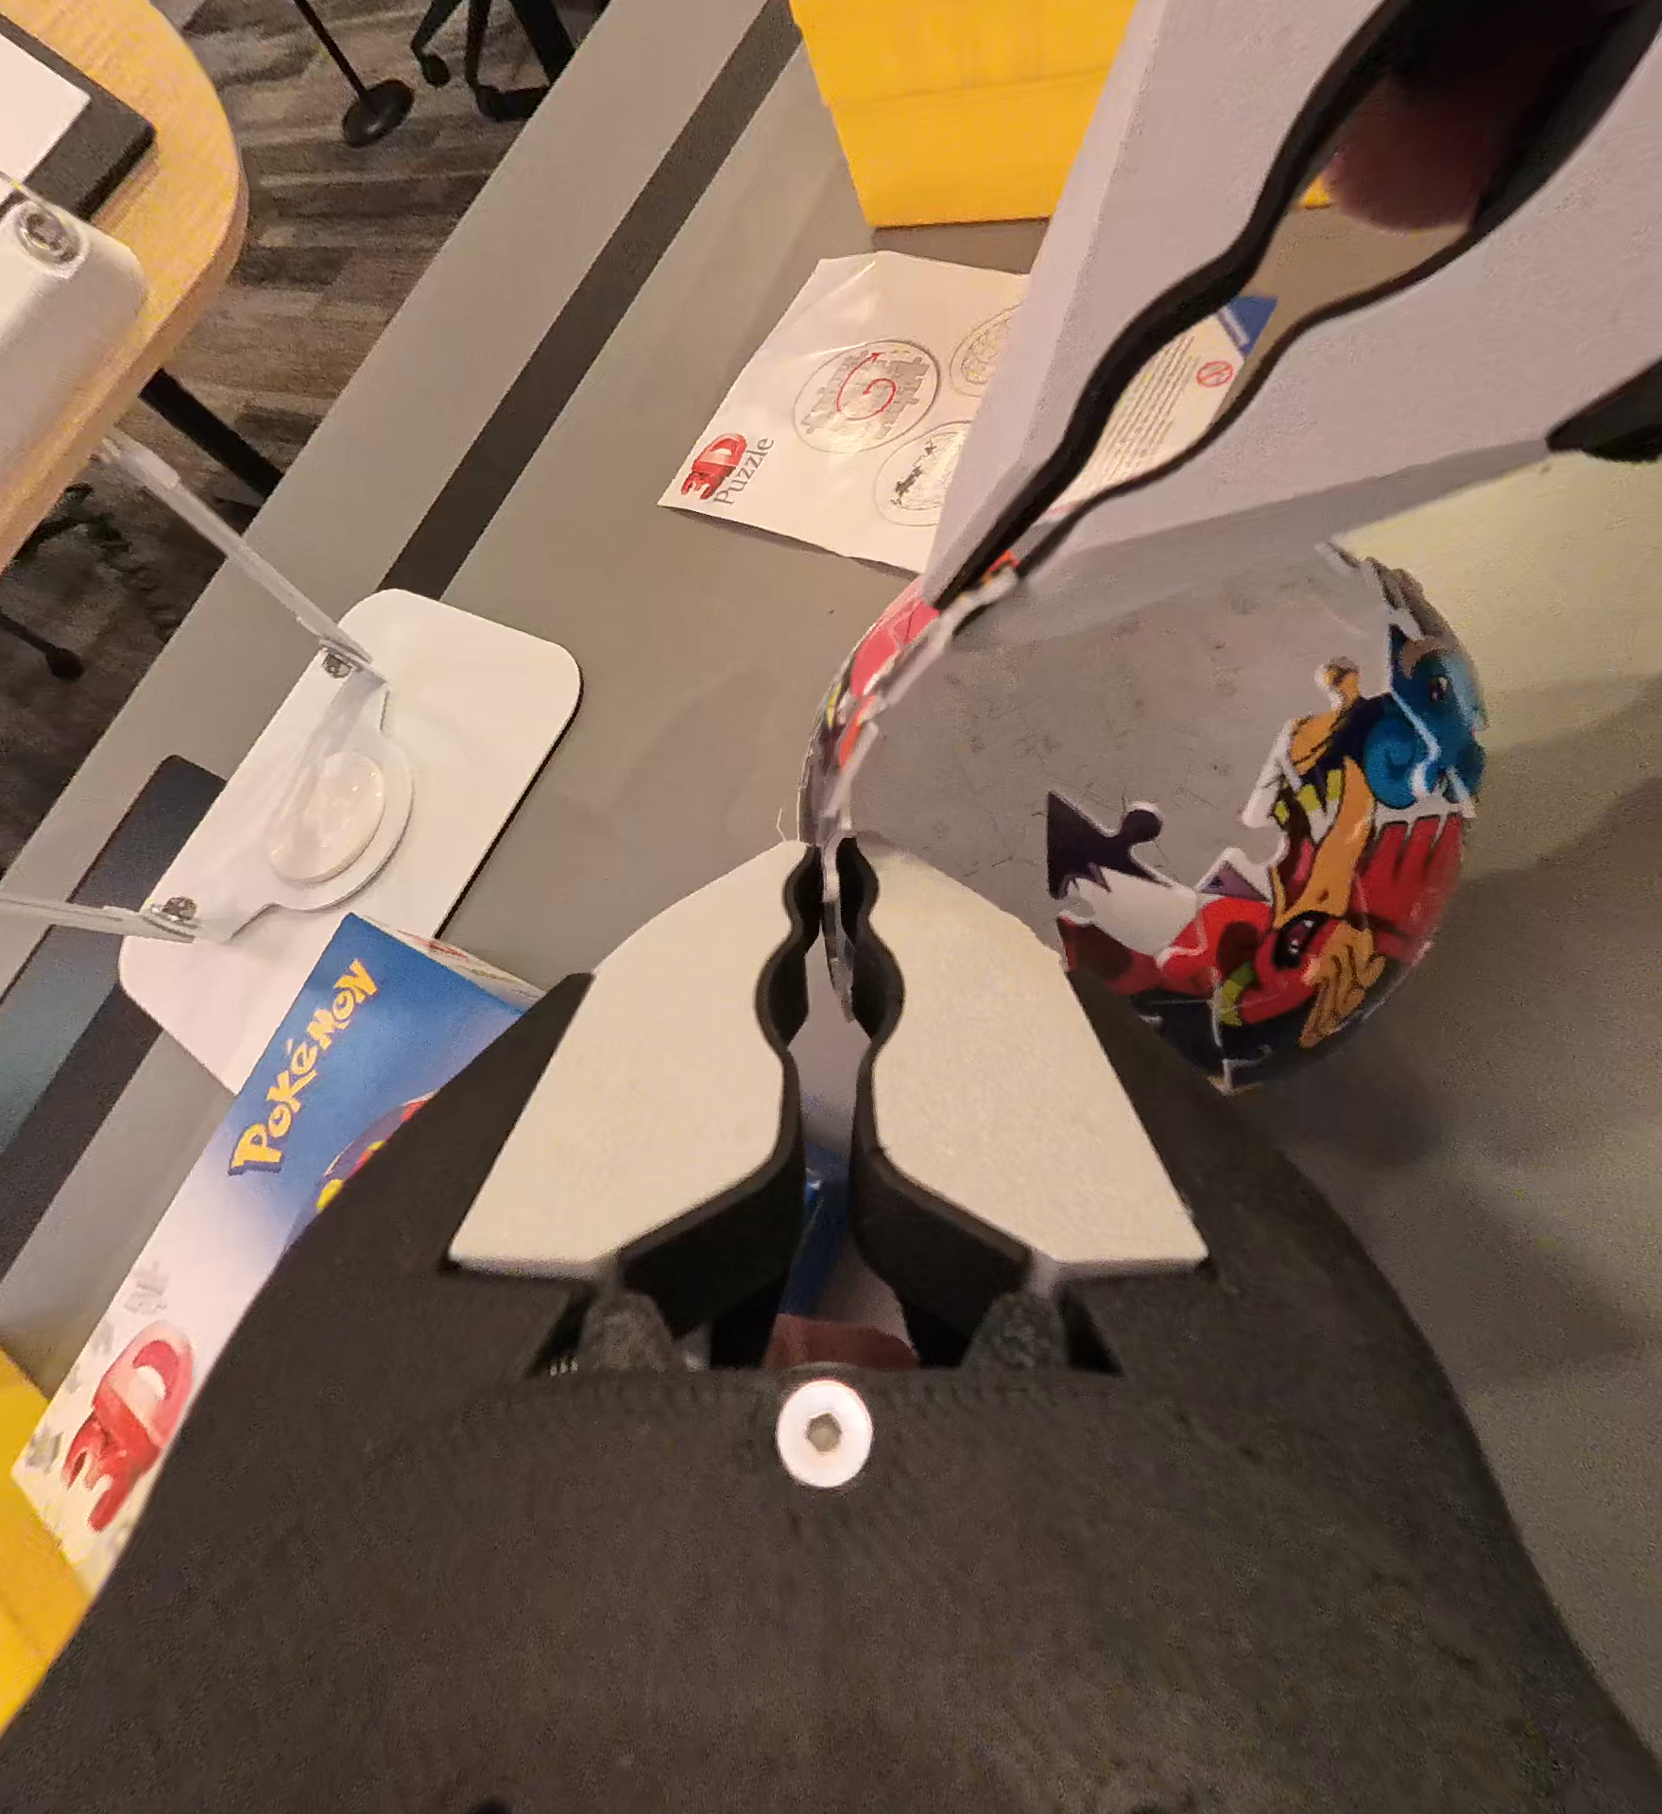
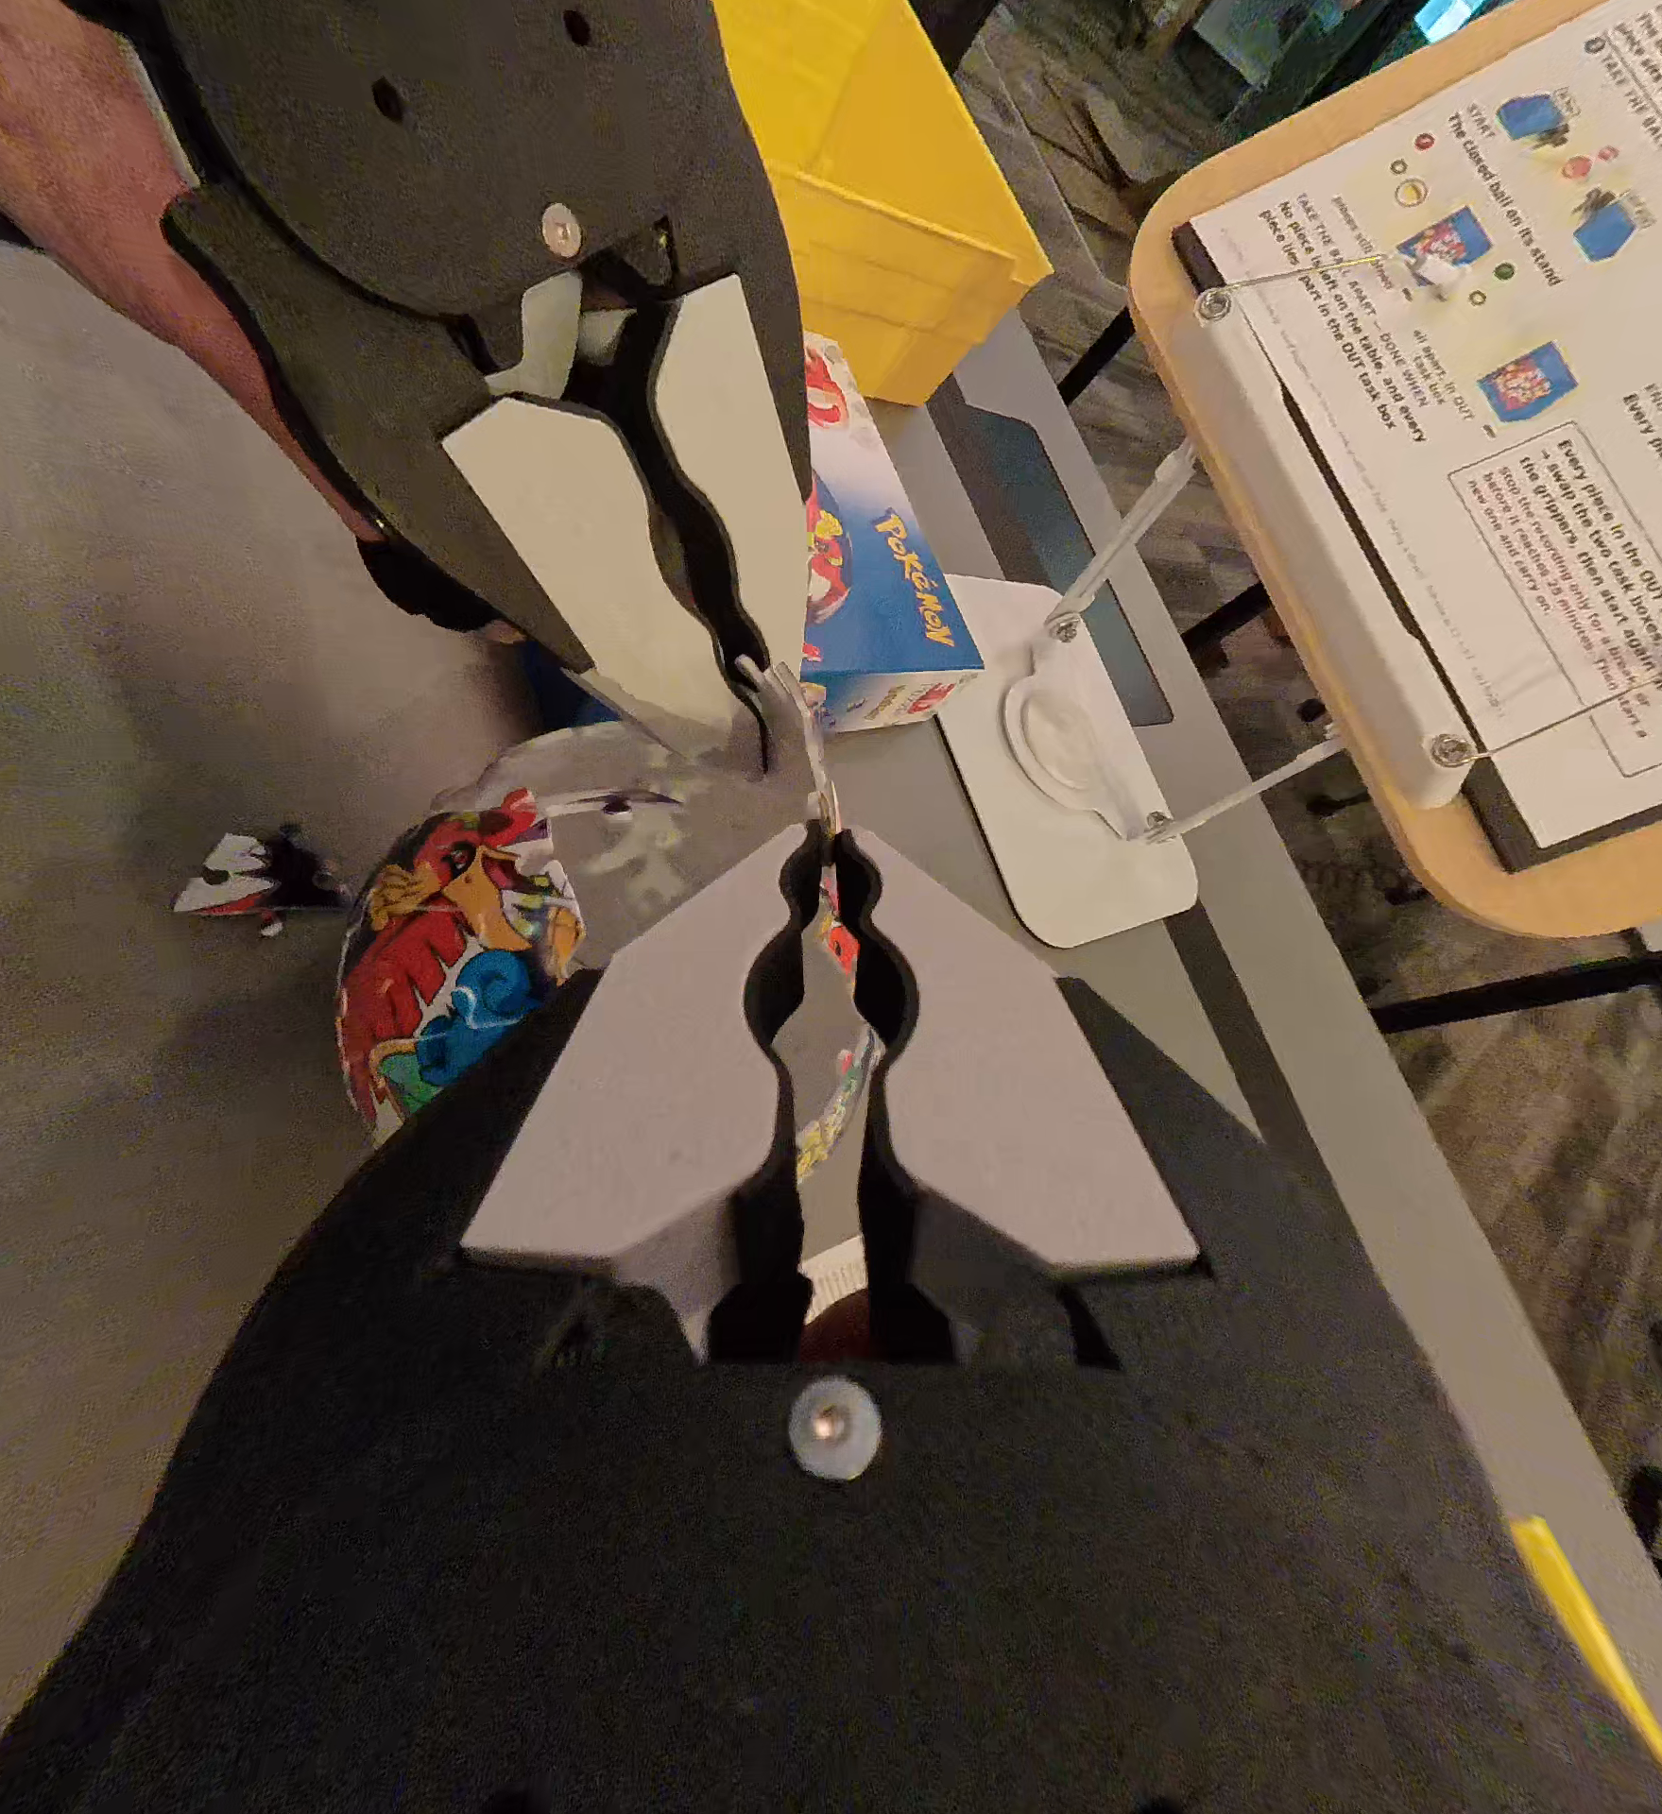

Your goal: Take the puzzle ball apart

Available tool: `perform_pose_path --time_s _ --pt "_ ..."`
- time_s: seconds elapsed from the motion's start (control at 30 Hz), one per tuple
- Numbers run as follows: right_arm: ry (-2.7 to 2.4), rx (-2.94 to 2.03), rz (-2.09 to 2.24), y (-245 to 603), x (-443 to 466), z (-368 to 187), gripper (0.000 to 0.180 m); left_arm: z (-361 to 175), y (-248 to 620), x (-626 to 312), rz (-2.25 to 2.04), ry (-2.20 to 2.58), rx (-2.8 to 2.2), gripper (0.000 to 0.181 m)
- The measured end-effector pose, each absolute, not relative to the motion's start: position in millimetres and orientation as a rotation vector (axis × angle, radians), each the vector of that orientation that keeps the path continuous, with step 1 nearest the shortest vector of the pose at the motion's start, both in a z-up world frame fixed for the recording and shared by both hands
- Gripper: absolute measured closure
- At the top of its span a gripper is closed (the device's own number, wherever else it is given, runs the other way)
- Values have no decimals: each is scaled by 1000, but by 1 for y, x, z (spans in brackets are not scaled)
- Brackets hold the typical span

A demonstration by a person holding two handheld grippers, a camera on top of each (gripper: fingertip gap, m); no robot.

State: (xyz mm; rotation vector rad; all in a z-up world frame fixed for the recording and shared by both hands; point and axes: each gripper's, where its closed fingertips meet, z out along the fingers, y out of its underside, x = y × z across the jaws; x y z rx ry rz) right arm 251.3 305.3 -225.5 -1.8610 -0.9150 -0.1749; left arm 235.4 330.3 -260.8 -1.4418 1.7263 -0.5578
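Observation:
The puzzle ball (image 1: 1337, 883) is partly open, with a colourful printed outside and a bare grey inside (image 1: 1082, 726). My left gripper (image 1: 832, 869) is shut on the near edge of the ball's shell. My right gripper (image 1: 959, 589) comes in from the upper right and is shut on the rim a little further along. In the right wrist view my right gripper (image 2: 822, 844) pinches the rim, the left gripper (image 2: 768, 712) grips right beside it, and the ball (image 2: 454, 942) hangs to their left. One loose piece (image 2: 257, 879) lies on the grey table.
A blue puzzle box (image 1: 316, 1109) (image 2: 890, 589) and a yellow bin (image 2: 866, 196) (image 1: 954, 98) stand by the table edge. A leaflet (image 1: 836, 412) and a white stand base (image 1: 365, 785) (image 2: 1072, 766) lie nearby. A wooden board with an instruction sheet (image 2: 1445, 442) stands past the edge. Left tips and right tips are each some 15 cm from the loose piece (image 2: 257, 879).

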Motion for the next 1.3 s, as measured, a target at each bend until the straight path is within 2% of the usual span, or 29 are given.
perform_pose_path --time_s 0.23,0.33,0.5,0.7,0.83,1.0,1.17,1.2,1.3 --pt "-398 -1933 579 304 258 -220 180 -257 327 238 -600 1701 -1393 177" --pt "-247 -1919 749 306 264 -219 180 -255 324 241 -556 1718 -1347 178" --pt "-513 -1928 322 304 254 -217 180 -258 323 243 -571 1718 -1371 178" --pt "-459 -1902 318 301 265 -210 180 -258 326 243 -606 1689 -1409 177" --pt "-376 -1851 285 286 294 -185 180 -258 327 242 -607 1679 -1406 177" --pt "-146 -1909 -131 238 412 -163 180 -258 329 240 -586 1661 -1393 177" --pt "158 -2111 -519 174 538 -203 180 -258 332 242 -581 1631 -1401 170" --pt "192 -2146 -544 167 550 -214 175 -258 332 241 -578 1628 -1403 167" --pt "256 -2233 -511 155 566 -240 142 -257 334 237 -571 1611 -1418 157"
